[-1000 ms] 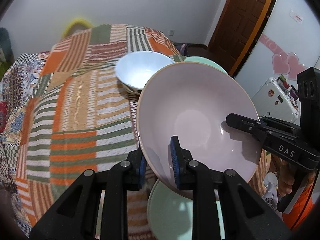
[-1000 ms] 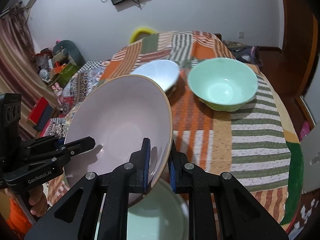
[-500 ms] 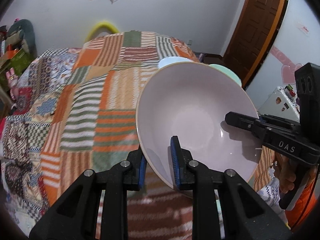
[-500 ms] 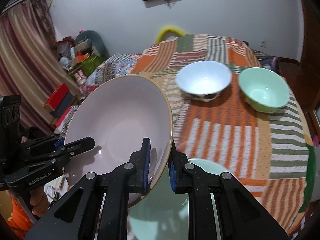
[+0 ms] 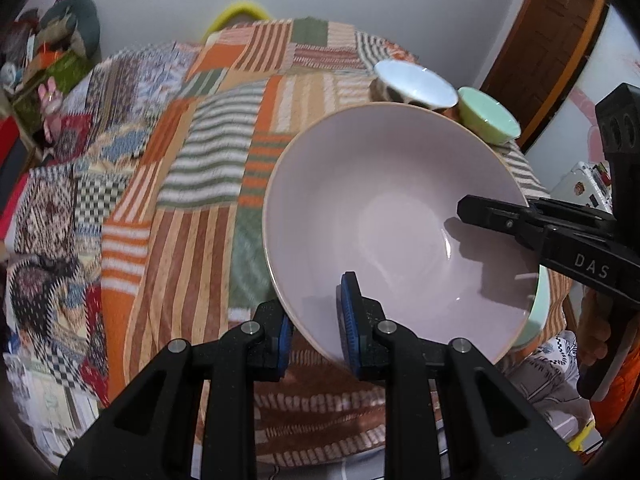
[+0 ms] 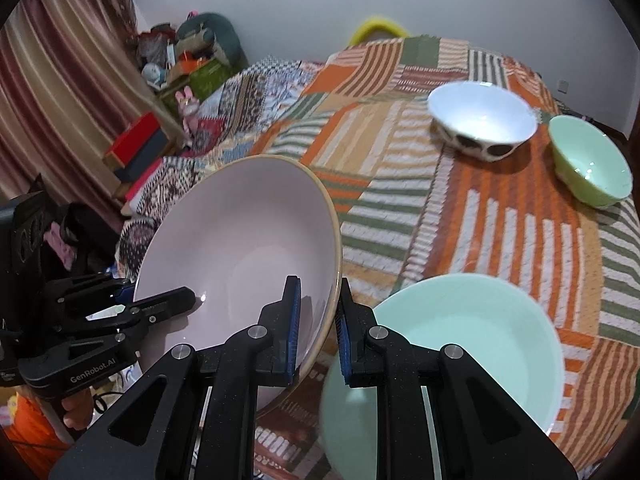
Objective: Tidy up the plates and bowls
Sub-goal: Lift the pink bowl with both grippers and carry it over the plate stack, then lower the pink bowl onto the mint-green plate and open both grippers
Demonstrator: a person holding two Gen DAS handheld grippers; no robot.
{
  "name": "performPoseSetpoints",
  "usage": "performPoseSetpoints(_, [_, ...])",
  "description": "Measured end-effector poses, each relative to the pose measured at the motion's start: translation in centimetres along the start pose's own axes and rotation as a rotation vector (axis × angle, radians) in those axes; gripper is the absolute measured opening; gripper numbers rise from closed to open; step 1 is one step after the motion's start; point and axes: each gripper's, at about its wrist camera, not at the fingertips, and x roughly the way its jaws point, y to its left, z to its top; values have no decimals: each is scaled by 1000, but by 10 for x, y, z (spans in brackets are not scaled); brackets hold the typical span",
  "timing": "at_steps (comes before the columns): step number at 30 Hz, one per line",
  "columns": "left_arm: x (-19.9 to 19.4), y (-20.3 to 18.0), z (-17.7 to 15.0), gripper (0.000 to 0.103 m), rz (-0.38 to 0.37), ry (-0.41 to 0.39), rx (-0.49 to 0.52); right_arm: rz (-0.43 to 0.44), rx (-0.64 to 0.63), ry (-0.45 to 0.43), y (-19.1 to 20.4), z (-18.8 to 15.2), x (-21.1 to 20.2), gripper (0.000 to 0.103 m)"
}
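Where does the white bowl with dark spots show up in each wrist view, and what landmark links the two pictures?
Left wrist: the white bowl is upper right, far on the quilt, just beyond the pink bowl's rim.
Right wrist: the white bowl is upper right, on the quilt, left of the small green bowl.
Shared landmark: the small green bowl beside it in both views.

Your left wrist camera looks steeply down along its tool (image 5: 316, 330), close over the pink bowl (image 5: 392, 216); your right wrist camera faces it from the opposite rim. Both share the patchwork-covered bed (image 6: 460, 216).
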Motion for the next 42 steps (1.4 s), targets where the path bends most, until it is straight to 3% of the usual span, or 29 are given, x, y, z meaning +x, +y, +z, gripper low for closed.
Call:
performPoseSetpoints(17, [35, 34, -32, 22, -1, 98, -95, -2, -42, 158, 18, -18, 54, 15])
performPoseSetpoints(34, [47, 40, -33, 23, 15, 132, -100, 3, -68, 165, 18, -19, 58, 19])
performPoseSetpoints(42, [9, 37, -14, 46, 76, 21, -75, 18, -40, 72, 4, -12, 21, 19])
